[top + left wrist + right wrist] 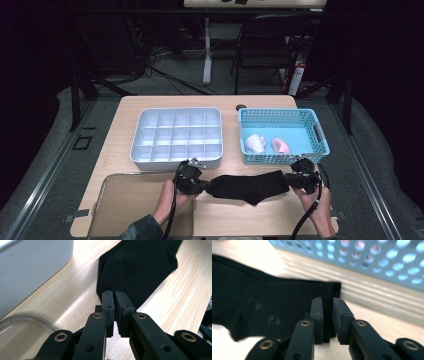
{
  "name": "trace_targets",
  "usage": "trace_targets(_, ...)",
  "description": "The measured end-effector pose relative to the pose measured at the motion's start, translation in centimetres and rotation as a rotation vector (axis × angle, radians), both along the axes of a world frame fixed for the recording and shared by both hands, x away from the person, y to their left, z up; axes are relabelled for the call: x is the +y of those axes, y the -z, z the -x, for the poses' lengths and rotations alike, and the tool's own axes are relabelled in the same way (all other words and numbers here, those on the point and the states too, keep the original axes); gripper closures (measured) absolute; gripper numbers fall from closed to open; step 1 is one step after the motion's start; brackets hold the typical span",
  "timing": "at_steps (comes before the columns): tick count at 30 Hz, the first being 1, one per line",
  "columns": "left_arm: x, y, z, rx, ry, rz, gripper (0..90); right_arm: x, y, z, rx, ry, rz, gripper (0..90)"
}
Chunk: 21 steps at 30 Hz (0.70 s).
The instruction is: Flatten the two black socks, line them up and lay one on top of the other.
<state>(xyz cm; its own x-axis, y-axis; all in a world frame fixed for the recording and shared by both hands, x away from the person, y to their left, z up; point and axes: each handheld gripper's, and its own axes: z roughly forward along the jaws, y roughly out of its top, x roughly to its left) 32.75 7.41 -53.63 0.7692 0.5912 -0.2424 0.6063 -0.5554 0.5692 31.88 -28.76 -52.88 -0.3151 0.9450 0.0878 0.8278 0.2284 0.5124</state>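
- Table (125, 107): sock near front edge; could drag off if pulled too far toward the person.
- Sock (248, 187): flat on table, stretched between grippers; may bunch or slip out under uneven pull.
- Left gripper (114, 293): pinching sock's toe end; thin bite, may lose cloth.
- Right gripper (327, 301): nipping cuff edge, jaws slightly parted; weak hold, likeliest slip.

A light wooden table (150, 102) fills the lower middle of the high view, lit brightly while the room around it stays dark. Grey floor (40, 165) spreads to the left and right of it, crossed by metal rails (47, 172) running toward the bottom corners. Beyond the table's far edge, at upper centre, stands a white table leg (207, 50) with cables (165, 75) on the floor beside it. A dark folding chair (265, 45) stands at upper right.
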Motion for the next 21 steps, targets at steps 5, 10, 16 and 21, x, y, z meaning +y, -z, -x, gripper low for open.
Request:
trace_targets(5, -0.2, 0.1, 0.1, 0.000, 0.010, -0.006, 86.1, -0.1, 0.5, -0.5, 0.005, 0.000, -0.007, 71.6)
trace_targets(10, -0.1, 0.2, 0.0, 0.004, 0.008, -0.002, 86.1, 0.2, 1.7, -1.5, 0.066, -0.006, -0.012, 70.8)
trace_targets(16, -0.1, 0.2, 0.0, 0.005, 0.009, -0.001, 86.1, 0.6, 1.8, -1.3, 0.057, -0.029, 0.005, 84.3)
trace_targets(21, 0.0, 0.1, 0.0, 0.003, 0.009, 0.002, 86.1, 0.6, 1.1, -0.9, 0.019, -0.025, 0.013, 85.8)
